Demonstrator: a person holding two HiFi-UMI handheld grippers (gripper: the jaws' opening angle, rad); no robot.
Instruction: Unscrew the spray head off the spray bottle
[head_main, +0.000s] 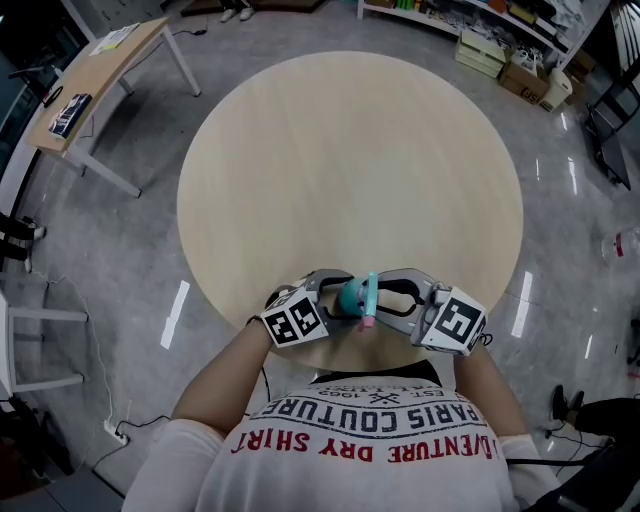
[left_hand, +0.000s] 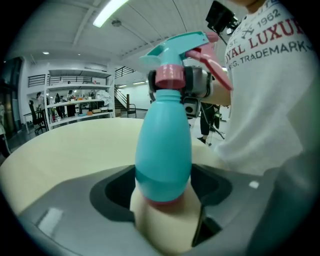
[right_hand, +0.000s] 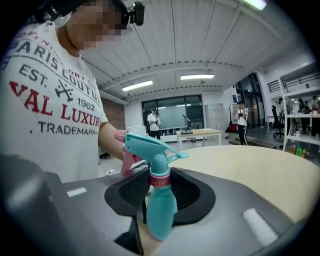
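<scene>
My teal, egg-shaped plastic spray bottle (head_main: 349, 297) shows low in the middle of the head view. It lies sideways there, with its pink base to the left and its neck to the right. Its teal spray head (left_hand: 176, 46) is still seated on the neck by a ribbed pink collar (right_hand: 160, 179), with the pink trigger (left_hand: 216, 67) pointing back toward my shirt.

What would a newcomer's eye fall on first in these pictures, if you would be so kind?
First, the teal plastic spray bottle with its pink ribbed collar, held over the near edge of the round pale wooden table. The left gripper clamps its base, and the right gripper holds it at the neck, by the collar. Next comes the person's white printed T-shirt, at the bottom of the head view.
</scene>
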